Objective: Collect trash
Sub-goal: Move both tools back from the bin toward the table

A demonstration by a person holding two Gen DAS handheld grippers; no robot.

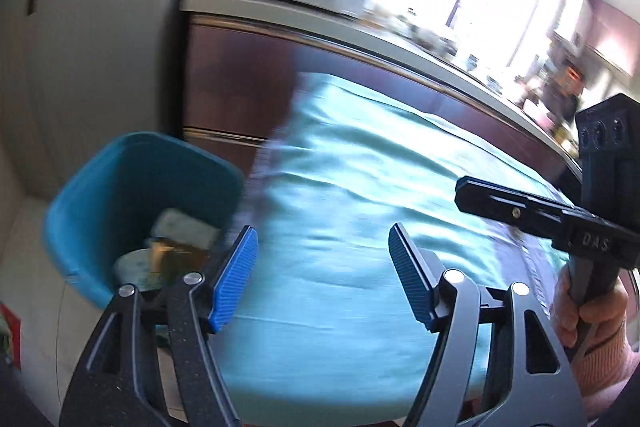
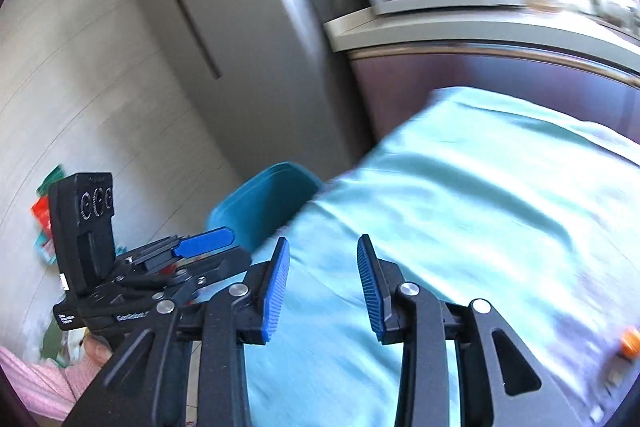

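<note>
Left-wrist view, left to right. The blue bin (image 1: 136,211) stood on the floor at the left, touching the hanging edge of the teal tablecloth (image 1: 360,187). Its mouth faced up and tilted toward the camera; the rim's long axis appeared to run from near left to far right, though blur made this uncertain. Trash (image 1: 176,243) already lay at its bottom: a pale green block, something amber, and a round light piece. The left gripper (image 1: 323,277) hung above the cloth just right of the bin, jaws well apart with nothing between the pads. At far right the person's hand (image 1: 588,311) held the other tool.

Right-wrist view, left to right. Coloured scraps (image 2: 48,211) lay on the floor at the far left; whether they were trash could not be told. The right gripper (image 2: 323,285) stood partly open and empty over the cloth. A small orange object (image 2: 630,341) sat blurred at the right edge.

Likely hazards: a fast sweep could snag a jaw in the cloth's wrinkles, and a piece released over the cloth's edge would miss the bin.
</note>
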